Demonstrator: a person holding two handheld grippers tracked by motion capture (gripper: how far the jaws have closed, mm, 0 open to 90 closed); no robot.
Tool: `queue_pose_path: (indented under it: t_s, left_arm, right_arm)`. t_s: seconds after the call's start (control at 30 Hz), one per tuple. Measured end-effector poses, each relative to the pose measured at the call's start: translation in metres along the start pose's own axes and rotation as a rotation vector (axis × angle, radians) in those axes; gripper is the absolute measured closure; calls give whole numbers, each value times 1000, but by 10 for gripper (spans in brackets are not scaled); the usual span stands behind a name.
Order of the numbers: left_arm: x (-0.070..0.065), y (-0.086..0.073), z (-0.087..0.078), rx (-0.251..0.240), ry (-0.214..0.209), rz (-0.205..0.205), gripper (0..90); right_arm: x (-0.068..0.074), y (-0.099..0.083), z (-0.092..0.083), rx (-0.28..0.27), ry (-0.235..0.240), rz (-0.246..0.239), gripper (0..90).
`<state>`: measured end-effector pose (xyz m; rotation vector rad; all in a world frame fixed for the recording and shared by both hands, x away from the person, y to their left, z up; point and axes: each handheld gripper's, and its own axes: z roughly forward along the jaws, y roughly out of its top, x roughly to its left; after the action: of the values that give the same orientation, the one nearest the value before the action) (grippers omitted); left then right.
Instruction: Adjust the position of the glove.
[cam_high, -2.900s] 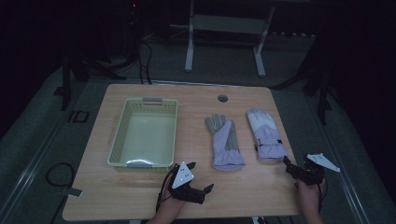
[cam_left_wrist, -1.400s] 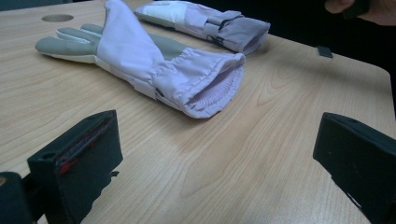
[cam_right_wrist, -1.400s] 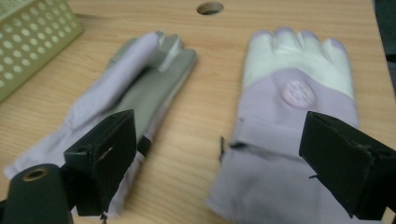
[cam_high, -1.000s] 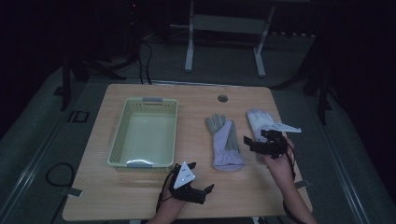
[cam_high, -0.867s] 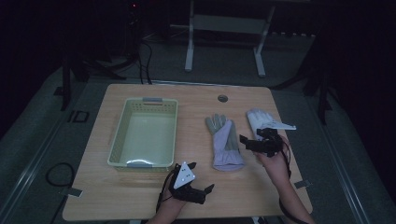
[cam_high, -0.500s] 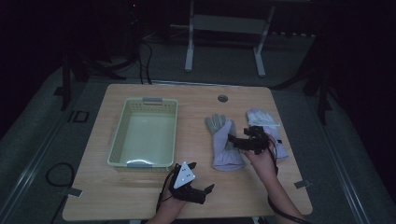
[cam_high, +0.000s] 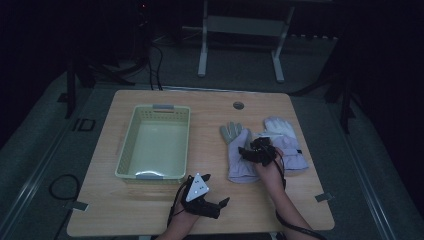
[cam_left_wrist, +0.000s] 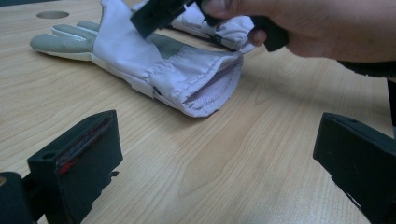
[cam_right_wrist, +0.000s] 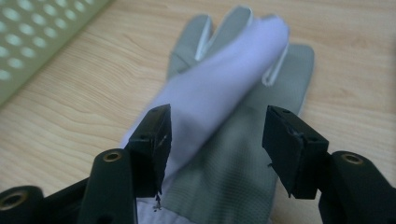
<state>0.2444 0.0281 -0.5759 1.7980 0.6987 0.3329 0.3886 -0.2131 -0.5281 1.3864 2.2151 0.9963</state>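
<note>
One glove (cam_right_wrist: 224, 140) lies between half-spread, just-closing right claw (cam_right_wrist: 215, 144) jaws, unpinched.

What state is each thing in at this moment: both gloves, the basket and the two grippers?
Left glove: flat on the table, cuff toward the person, right gripper over it.
Right glove: flat on the table, untouched.
Basket: upright, nothing in it.
Right gripper: jaws part open, just been closing, astride a raised fold of the left glove, pads not yet pressing.
Left gripper: open, holds nothing, low over the table's near edge.
</note>
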Motion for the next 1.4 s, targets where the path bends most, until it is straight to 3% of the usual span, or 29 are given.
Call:
queue_pose_path:
  t_s: [0.23, 0.4, 0.53, 0.77, 1.0, 1.2, 1.4]
  left_arm:
    - [0, 0, 0, 3, 0, 3, 13]
    - [-1, 0, 0, 7, 2, 7, 13]
    - [0, 0, 0, 5, 3, 5, 13]
    - [-1, 0, 0, 7, 5, 13, 15]
    - [-1, 0, 0, 3, 6, 14, 32]
    - [-1, 0, 0, 4, 7, 14, 32]
    - [-2, 0, 0, -2, 1, 21, 30]
  right_arm:
    - [1, -9, 13, 60, -18, -15, 559]
    - [1, -12, 15, 48, -31, -11, 764]
    - [2, -11, 12, 19, -31, -3, 861]
    - [1, -4, -8, -46, 29, 54, 881]
    - [7, 0, -39, -92, 75, 52, 883]
    - [13, -16, -54, -109, 74, 56, 883]
    - [14, -34, -47, -70, 73, 53, 882]
